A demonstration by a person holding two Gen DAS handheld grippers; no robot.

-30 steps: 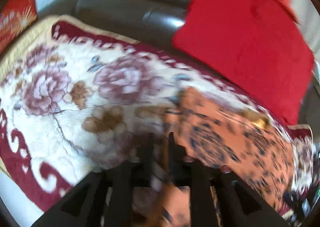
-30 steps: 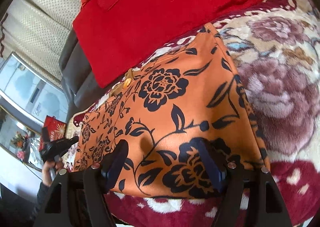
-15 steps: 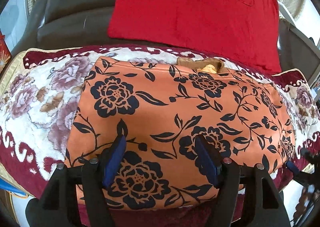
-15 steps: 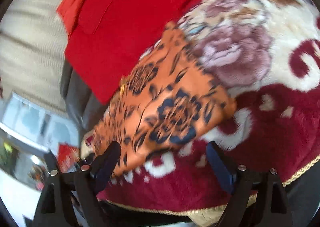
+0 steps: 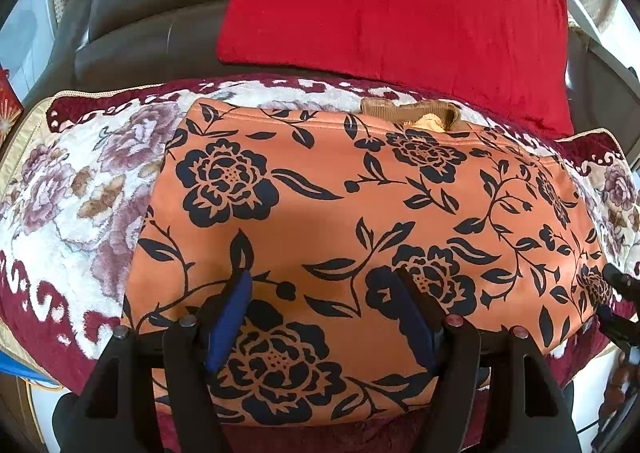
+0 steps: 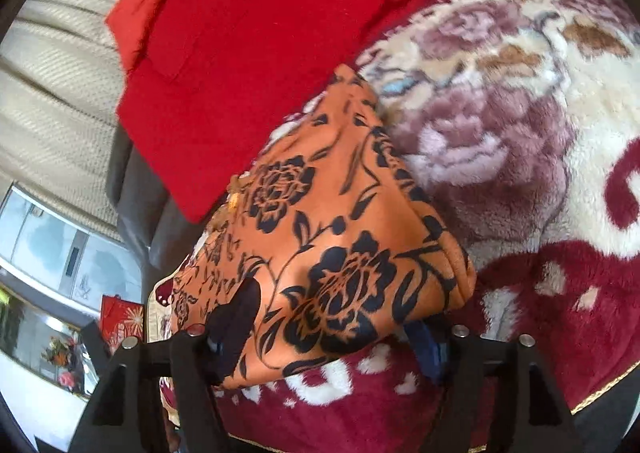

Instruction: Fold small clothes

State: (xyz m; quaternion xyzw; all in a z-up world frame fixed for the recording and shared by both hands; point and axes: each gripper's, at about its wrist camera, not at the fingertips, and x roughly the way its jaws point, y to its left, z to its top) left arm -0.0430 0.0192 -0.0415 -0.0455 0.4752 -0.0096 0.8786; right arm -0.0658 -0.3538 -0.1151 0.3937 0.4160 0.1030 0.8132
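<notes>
Behind the orange garment (image 5: 360, 237) lies a red cushion (image 5: 400, 5).

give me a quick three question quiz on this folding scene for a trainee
1. True or false: the orange floral garment lies spread on the floral blanket.
2. What sits behind the garment, against the sofa back? A) red cushion B) blue towel C) wicker basket
3. What colour is the ribbed piece showing at the garment's far edge?

Key: 1 true; 2 A; 3 tan.
</notes>
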